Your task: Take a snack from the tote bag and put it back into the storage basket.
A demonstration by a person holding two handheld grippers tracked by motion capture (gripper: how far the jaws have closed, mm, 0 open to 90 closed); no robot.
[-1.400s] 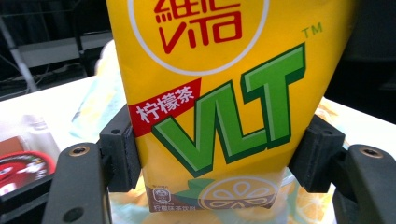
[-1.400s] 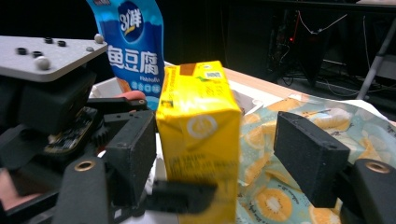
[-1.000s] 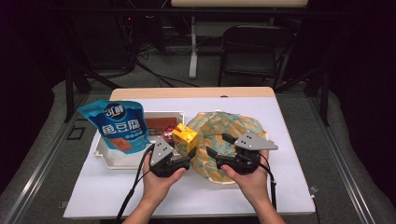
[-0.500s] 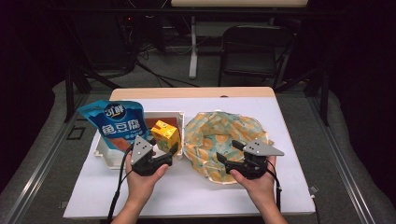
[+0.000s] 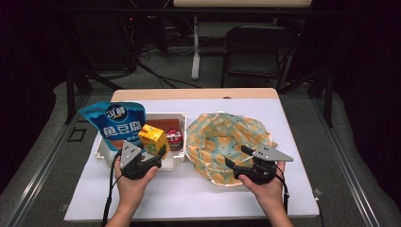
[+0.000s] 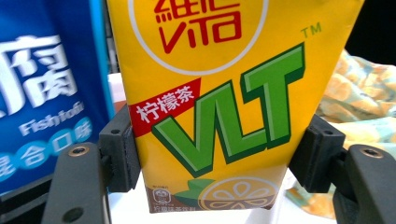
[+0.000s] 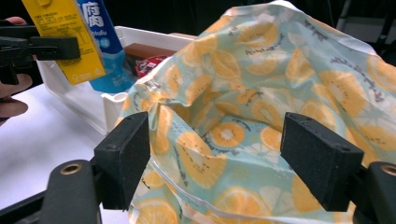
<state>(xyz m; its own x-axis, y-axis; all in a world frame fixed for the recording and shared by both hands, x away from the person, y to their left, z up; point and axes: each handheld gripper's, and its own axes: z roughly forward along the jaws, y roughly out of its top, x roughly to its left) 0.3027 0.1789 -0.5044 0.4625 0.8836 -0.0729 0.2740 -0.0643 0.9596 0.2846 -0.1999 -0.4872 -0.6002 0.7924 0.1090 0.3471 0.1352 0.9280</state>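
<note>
Left gripper view: yellow lemon tea carton, green "VLT" lettering.

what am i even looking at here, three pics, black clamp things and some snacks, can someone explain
A person sits at a white table and holds a hand-operated two-jaw gripper in each hand; no robot arm is involved. The wide picture comes from a fixed camera overhead. The other two come from small cameras riding on each gripper, looking along its black jaws.

The left gripper is clamped on a yellow lemon tea carton and holds it over a white bin. In that bin stand a blue fish tofu pouch and a red can.

The right gripper has just been opening its jaws, which stand either side of the rim of a lemon-print bag without pinching it.
</note>
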